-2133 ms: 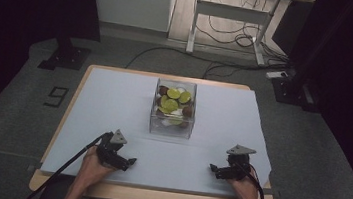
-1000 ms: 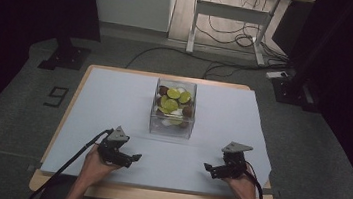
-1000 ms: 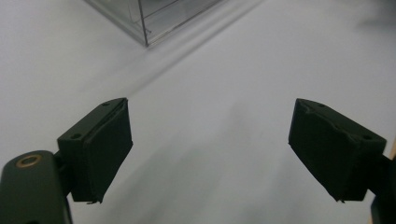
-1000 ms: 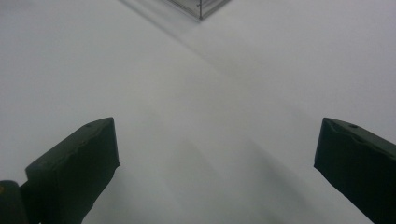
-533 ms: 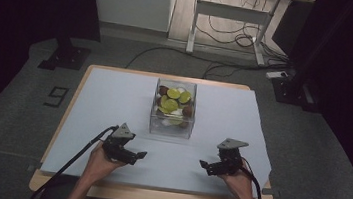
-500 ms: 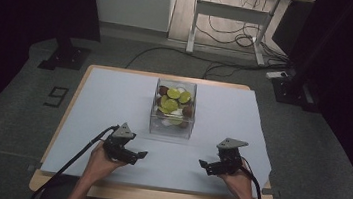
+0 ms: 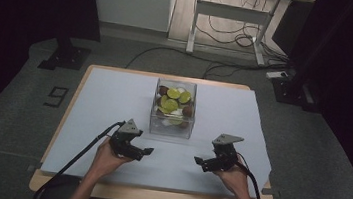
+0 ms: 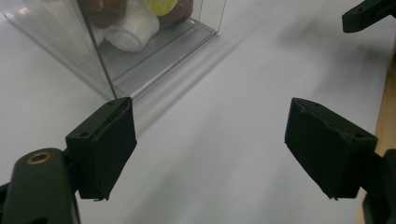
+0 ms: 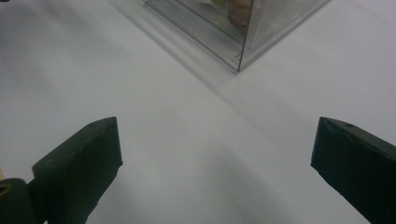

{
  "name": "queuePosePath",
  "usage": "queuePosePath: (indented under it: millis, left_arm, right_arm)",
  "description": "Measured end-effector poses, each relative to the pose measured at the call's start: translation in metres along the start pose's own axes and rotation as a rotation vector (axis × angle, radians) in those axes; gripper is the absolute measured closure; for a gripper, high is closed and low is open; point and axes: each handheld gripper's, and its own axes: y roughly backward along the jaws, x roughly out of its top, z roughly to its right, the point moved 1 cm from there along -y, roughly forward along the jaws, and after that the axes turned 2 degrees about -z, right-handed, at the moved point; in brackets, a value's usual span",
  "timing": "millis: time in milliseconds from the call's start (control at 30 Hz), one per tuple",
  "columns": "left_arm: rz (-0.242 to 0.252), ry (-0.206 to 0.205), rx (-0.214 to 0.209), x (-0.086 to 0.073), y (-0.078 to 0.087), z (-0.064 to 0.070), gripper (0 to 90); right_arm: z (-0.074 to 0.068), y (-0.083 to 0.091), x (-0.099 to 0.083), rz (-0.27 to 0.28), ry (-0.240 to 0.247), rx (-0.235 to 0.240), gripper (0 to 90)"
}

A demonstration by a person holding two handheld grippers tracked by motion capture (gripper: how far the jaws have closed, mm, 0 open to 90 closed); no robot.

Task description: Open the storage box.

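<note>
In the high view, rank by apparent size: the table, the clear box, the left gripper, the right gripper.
1. Table, by far the largest.
2. Clear box.
3. Left gripper and right gripper: they look alike, so no ranking between them.

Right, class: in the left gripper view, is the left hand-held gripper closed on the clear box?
No, the left hand-held gripper is open and empty, beside the clear box.

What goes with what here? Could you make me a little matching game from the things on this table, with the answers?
Things:
1. clear box
2. left gripper
3. right gripper
4. green pieces

Descriptions:
A. lying inside the container
B. jaws open, pointing toward the person's right
C. standing at the table's middle, see-through walls
D. jaws open, pointing toward the person's left

Pairs: 1-C, 2-B, 3-D, 4-A
</note>
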Motion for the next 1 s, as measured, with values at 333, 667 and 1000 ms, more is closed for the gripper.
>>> queuePosePath:
  millis: [333, 667, 1000]
  left_arm:
    - [0.008, -0.030, -0.016, 0.017, -0.009, 0.003, 17.5]
    - [0.016, -0.049, -0.011, 0.028, -0.016, 0.003, 23.4]
    - [0.047, -0.027, -0.008, 0.037, -0.020, -0.002, 31.4]
  right_arm:
    - [-0.006, -0.005, 0.015, 0.015, 0.030, 0.018, 1.4]
    - [-0.010, -0.008, 0.029, 0.031, 0.047, 0.035, 12.7]
    - [-0.014, -0.016, 0.043, 0.033, 0.053, 0.039, 17.9]
